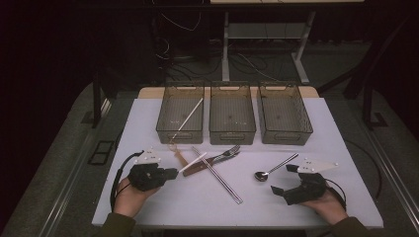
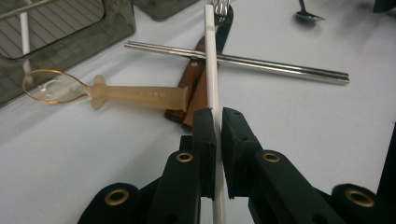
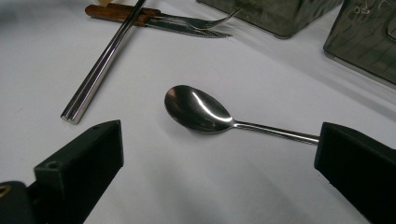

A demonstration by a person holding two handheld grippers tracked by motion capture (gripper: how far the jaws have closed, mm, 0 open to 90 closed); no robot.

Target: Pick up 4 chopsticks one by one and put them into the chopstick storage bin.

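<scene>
Bare table (image 1: 316, 197) lies open along the near edge and around the metal spoon (image 1: 274, 168). A crossed heap of chopsticks (image 1: 217, 175), fork (image 1: 228, 152) and plastic spoon (image 1: 178, 154) crowds the middle. Three bins (image 1: 232, 114) wall off the far side.

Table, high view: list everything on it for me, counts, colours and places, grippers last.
Bins: three, smoky translucent, in a row at the far edge.
White chopstick in bin: one, leaning in the left bin.
White chopstick: one, clamped in the left gripper, lying over the cutlery pile.
Metal chopsticks: a pair, silver, diagonal at table centre.
Wooden-handled fork and knife: two, brown handles, under the metal chopsticks.
Translucent spoon: one, amber, left of the pile.
Metal spoon: one, silver, near the right gripper.
Table: one, white.
Left gripper: black, shut on the white chopstick.
Right gripper: black, open, at the metal spoon.
</scene>
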